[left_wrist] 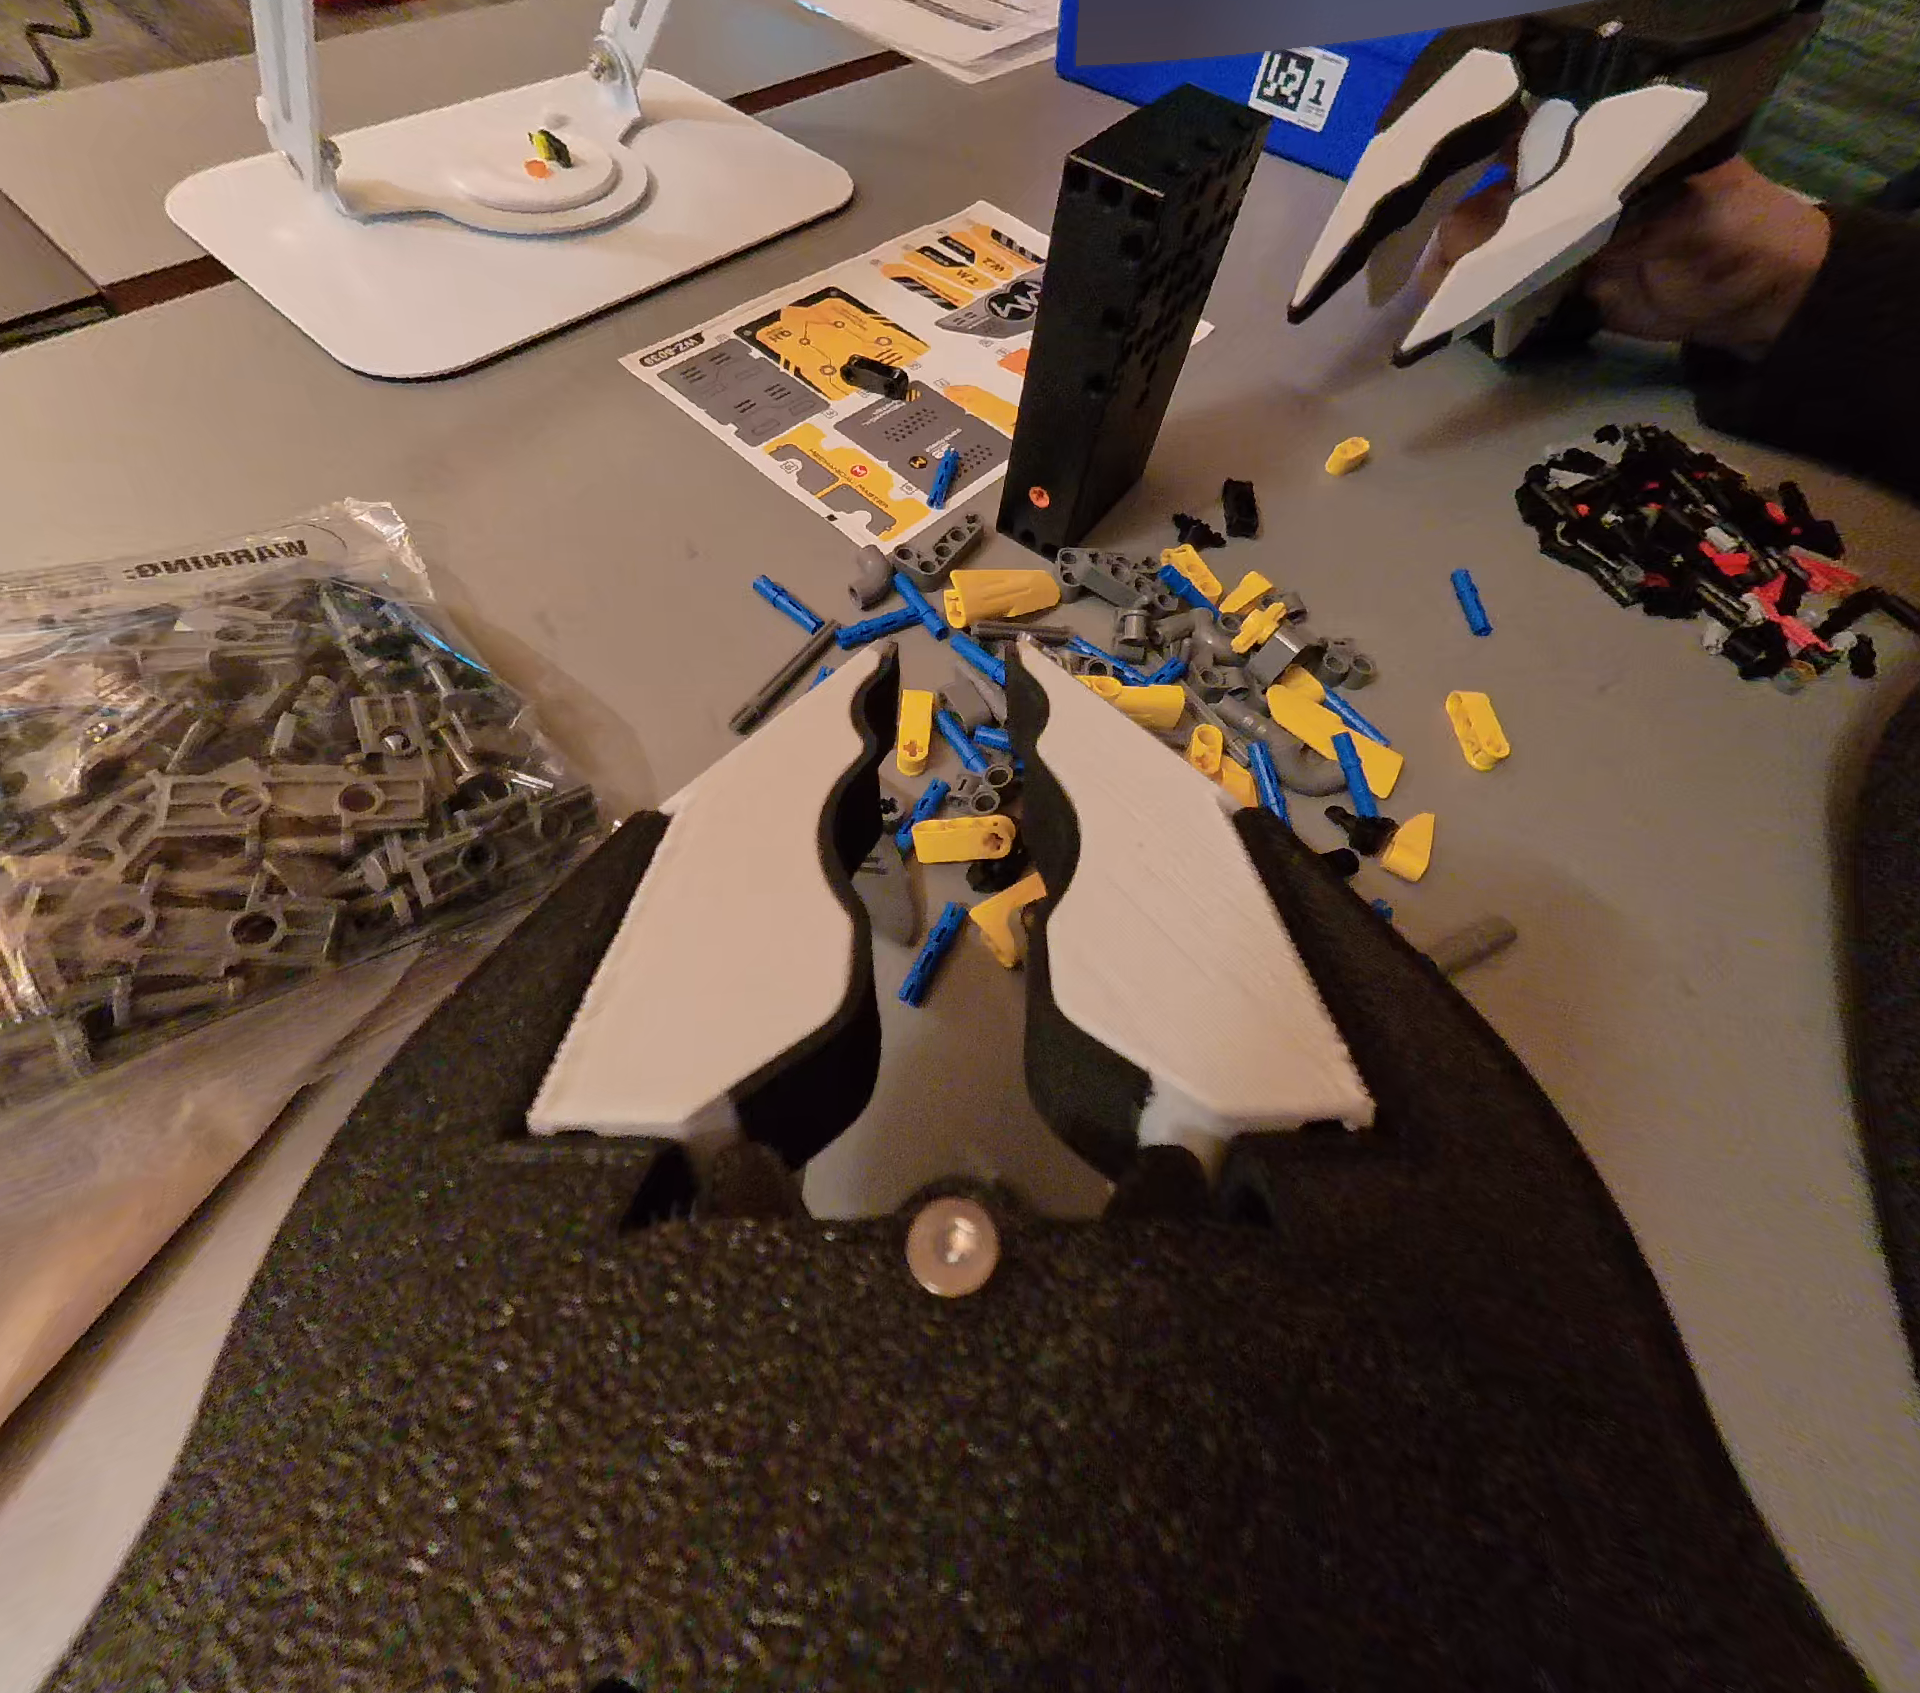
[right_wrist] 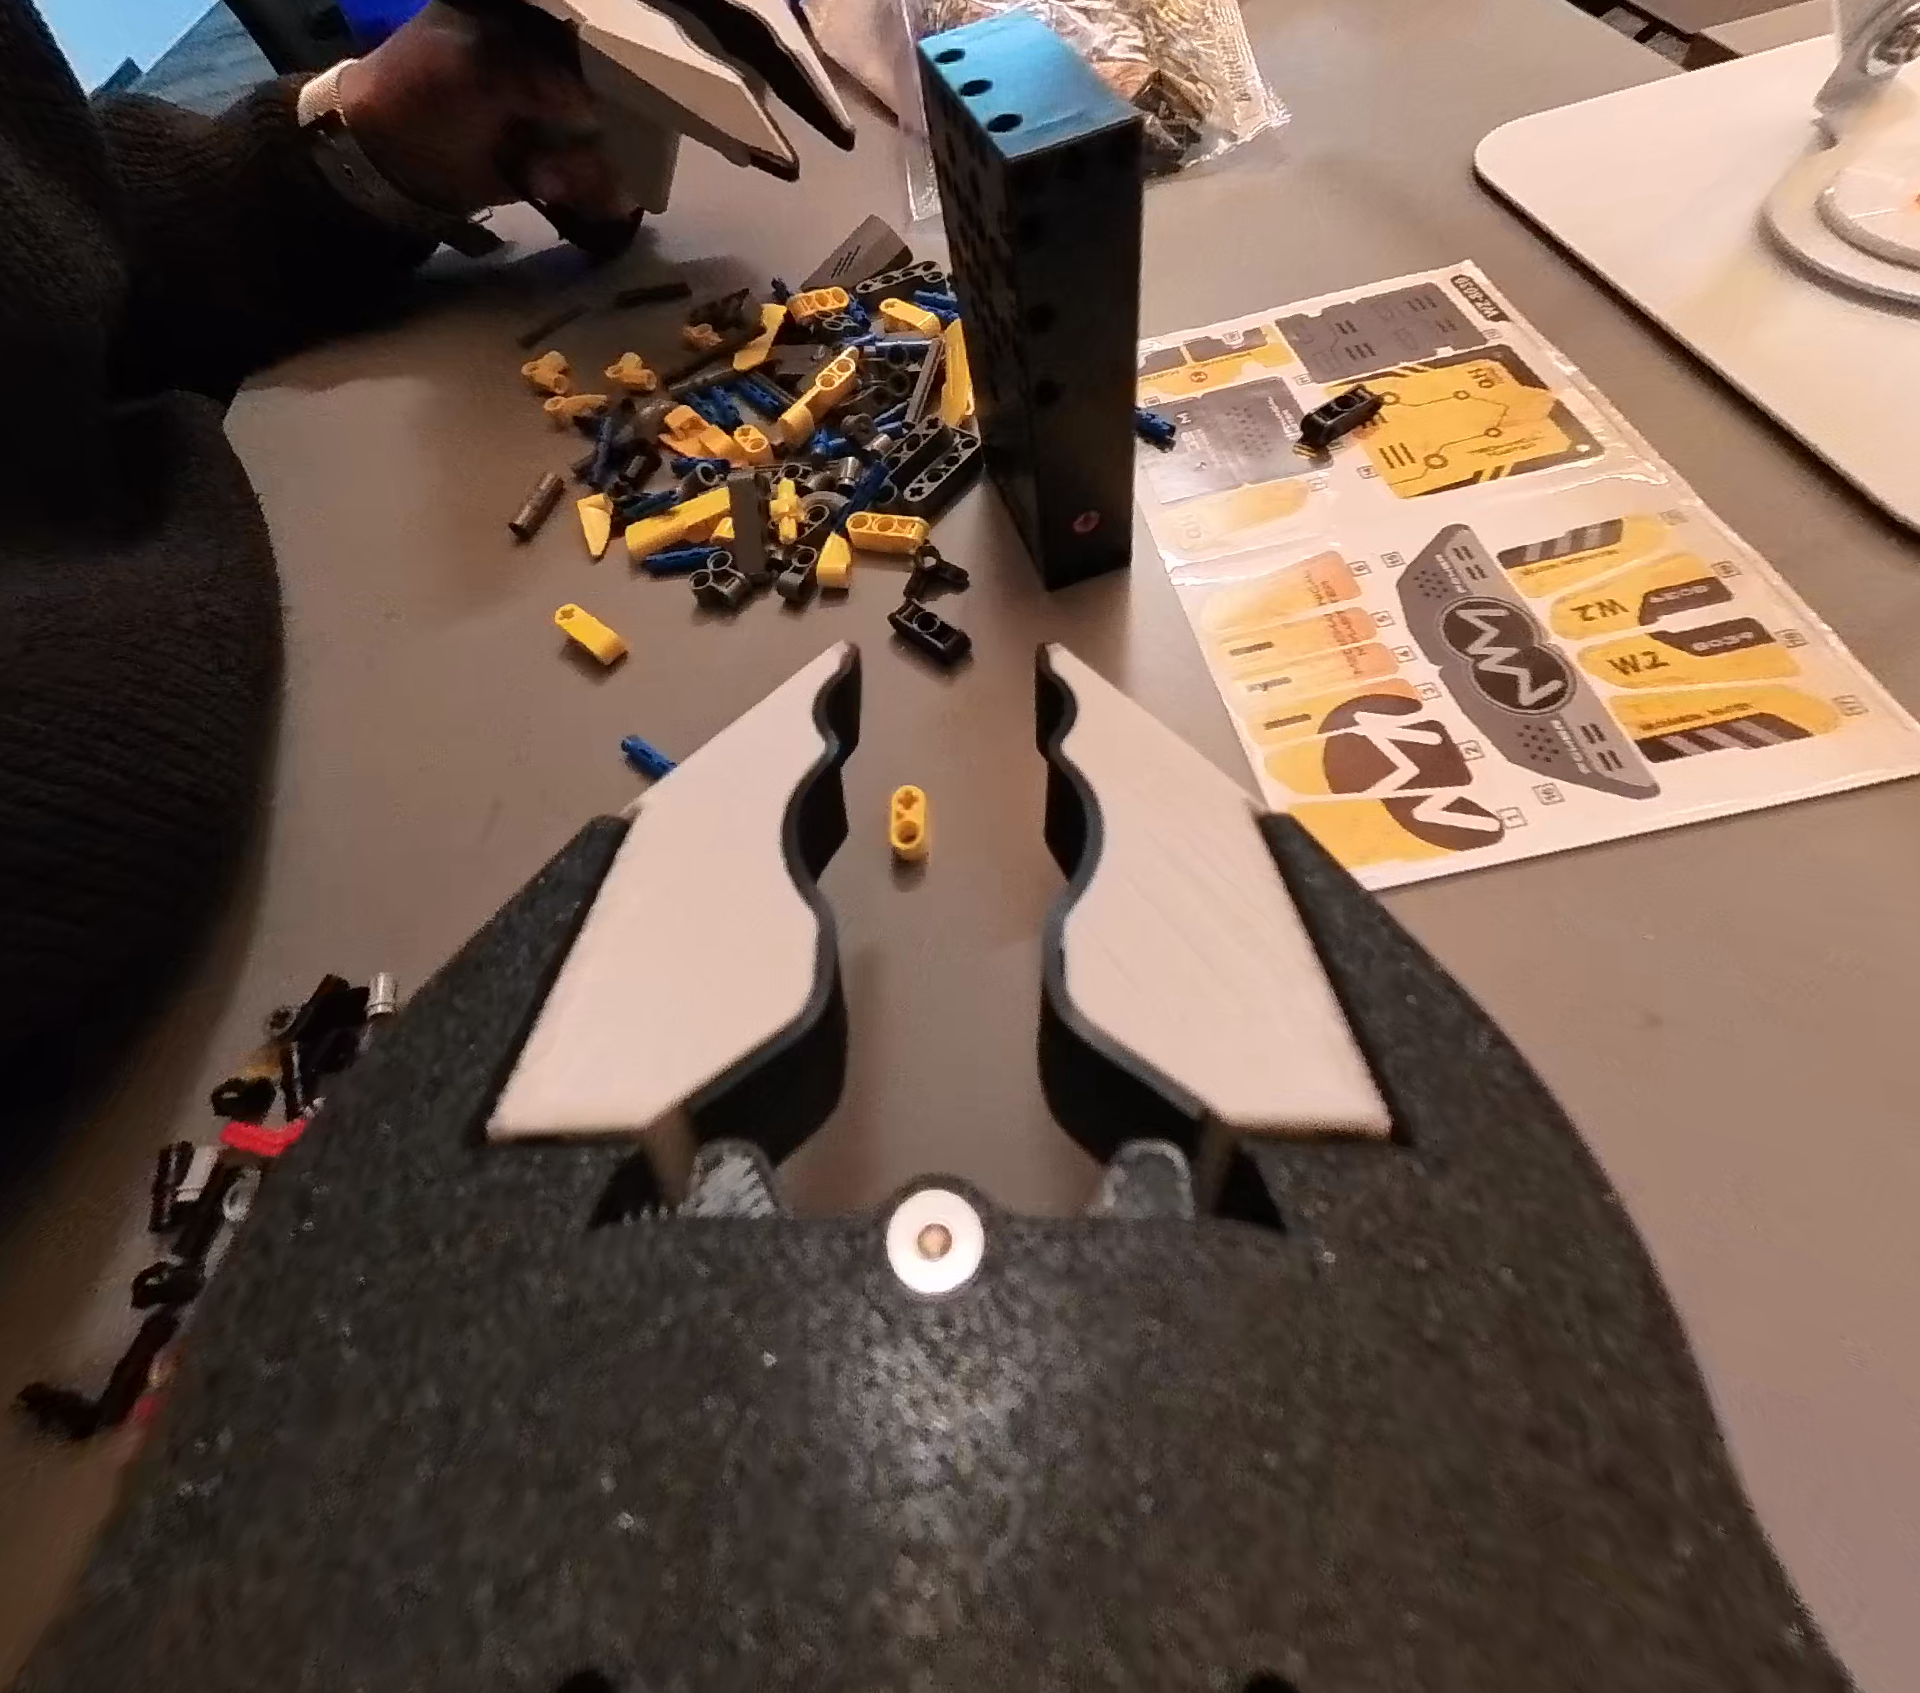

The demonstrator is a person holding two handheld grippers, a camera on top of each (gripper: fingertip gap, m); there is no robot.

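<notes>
Your left gripper (left_wrist: 951,656) hangs partly spread and empty over the heap of yellow, blue and grey plastic pieces (left_wrist: 1122,687) mid-worktop, while your right gripper (right_wrist: 948,656), spread wider, holds nothing above a small yellow two-hole link (right_wrist: 908,822).

The left gripper (left_wrist: 951,656) hovers, fingers parted and empty, above a scatter of yellow, blue and grey building pieces (left_wrist: 1132,687). A black perforated block (left_wrist: 1127,313) stands upright just beyond; a clear bag of grey parts (left_wrist: 229,802) lies to its left.
</notes>
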